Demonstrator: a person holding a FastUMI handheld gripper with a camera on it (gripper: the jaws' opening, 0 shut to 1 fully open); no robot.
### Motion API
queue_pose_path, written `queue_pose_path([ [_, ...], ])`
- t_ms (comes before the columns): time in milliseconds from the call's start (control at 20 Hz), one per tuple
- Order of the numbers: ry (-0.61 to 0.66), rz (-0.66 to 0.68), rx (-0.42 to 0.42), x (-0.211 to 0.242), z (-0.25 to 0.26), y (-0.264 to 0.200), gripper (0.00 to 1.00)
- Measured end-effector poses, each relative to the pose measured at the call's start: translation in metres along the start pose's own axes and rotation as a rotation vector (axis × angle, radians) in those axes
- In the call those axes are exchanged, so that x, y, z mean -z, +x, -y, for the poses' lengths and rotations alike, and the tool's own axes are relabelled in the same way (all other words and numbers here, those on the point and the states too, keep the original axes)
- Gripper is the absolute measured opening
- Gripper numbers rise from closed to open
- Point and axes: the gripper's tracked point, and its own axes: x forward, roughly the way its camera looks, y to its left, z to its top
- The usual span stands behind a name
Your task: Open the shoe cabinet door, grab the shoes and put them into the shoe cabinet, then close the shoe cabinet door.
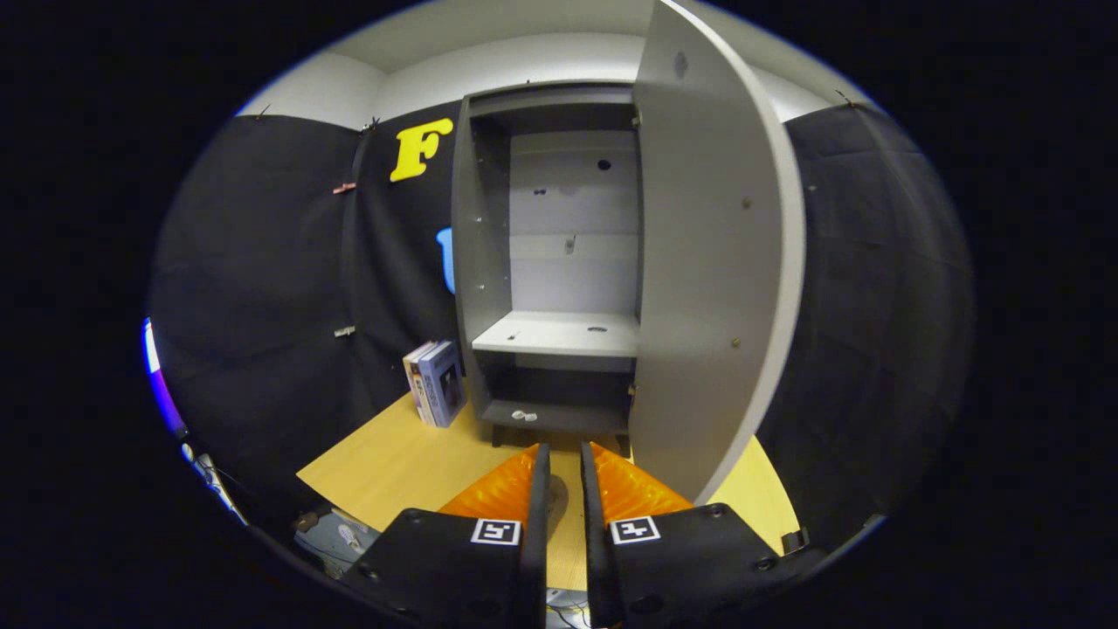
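Observation:
The grey shoe cabinet (480,262) stands on a wooden table (393,463), straight ahead of my fingers. Its door (716,262) is swung wide open to the right, with its edge reaching toward me just beyond the right finger. Inside, a pale middle shelf (559,334) is bare, and a small white object (524,415) lies on the dark bottom shelf. My gripper (564,450) hovers low over the table in front of the cabinet. Its fingers stand almost together with only a narrow slit between them, and they hold nothing.
Two upright boxes (434,382) lean by the cabinet's left foot. Black cloth walls close in the left and right sides. Below the table's near left edge lies some clutter (336,533). The open door narrows the room on the right.

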Motion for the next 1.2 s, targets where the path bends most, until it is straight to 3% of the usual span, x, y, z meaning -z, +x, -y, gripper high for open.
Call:
queue_pose_path([
  [300,-0.017,-0.164,-0.009,0.079,-0.038,0.069,0.22],
  [800,0.084,-0.39,0.104,0.201,-0.056,0.18,0.18],
  [1200,0.083,-0.529,0.174,0.281,-0.066,0.223,0.19],
])
